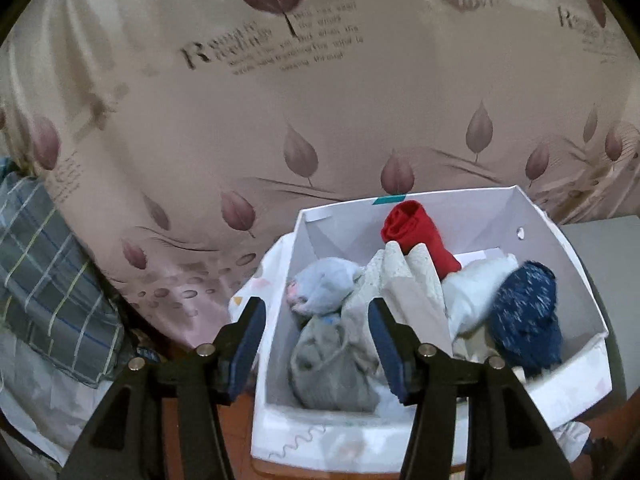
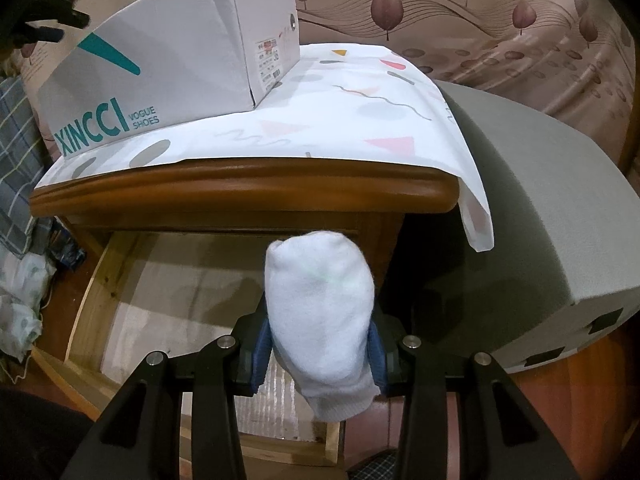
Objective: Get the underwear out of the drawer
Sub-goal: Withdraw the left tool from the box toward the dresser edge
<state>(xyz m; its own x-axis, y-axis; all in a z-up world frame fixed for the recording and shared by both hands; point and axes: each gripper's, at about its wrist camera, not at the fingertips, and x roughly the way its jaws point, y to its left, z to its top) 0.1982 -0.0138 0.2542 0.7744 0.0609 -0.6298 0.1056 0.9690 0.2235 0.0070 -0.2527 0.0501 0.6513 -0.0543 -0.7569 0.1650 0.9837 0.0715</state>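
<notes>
Right hand-held gripper (image 2: 318, 350): jaws clamped on a rolled white underwear bundle (image 2: 320, 312), above the open drawer (image 2: 168, 280). Left hand-held gripper (image 1: 318, 344): jaws parted, holding nothing, above the box (image 1: 560, 384) on the worktop's left edge.

Shoe box (image 2: 168, 68) blocking the nightstand's (image 2: 244, 188) left-rear corner; right half of cloth-covered top clear; open drawer (image 2: 168, 288) below largely bare.

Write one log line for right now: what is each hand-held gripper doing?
left hand-held gripper: open, empty, over shoe box | right hand-held gripper: shut on white rolled garment, above open drawer
</notes>
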